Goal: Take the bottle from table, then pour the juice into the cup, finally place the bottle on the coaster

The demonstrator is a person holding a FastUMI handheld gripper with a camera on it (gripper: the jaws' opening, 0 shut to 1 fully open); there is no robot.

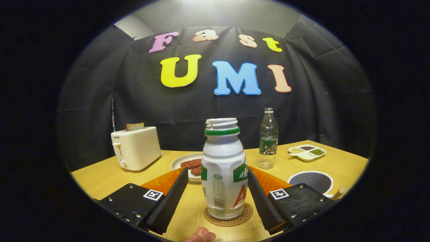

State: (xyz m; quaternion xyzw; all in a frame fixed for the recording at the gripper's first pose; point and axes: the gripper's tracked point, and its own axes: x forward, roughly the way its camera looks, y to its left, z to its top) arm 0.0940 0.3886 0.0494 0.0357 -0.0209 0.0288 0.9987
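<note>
On the wooden table (100,178), a cream toaster (137,148) with a slice of bread (135,126) in its slot stands well off to the left near the booth wall. A white plate (181,161) with reddish-brown pieces of food (192,165) lies behind the left finger. A clear plastic water bottle (268,137) stands upright beyond the right finger, and further right sits a small divided dish (307,152) with grains or beans in its compartments. The cup (311,180), white-rimmed and grey inside, is just behind the right finger, partly hidden by it.

The white bottle (224,171), uncapped with a green ring at its neck, stands upright on the round coaster (229,214), between the fingers. The tool (218,198) is spread, with a visible gap between each finger and the bottle's sides. A fingertip (201,235) of the person shows close below the coaster. Nothing blocks the bottle.
</note>
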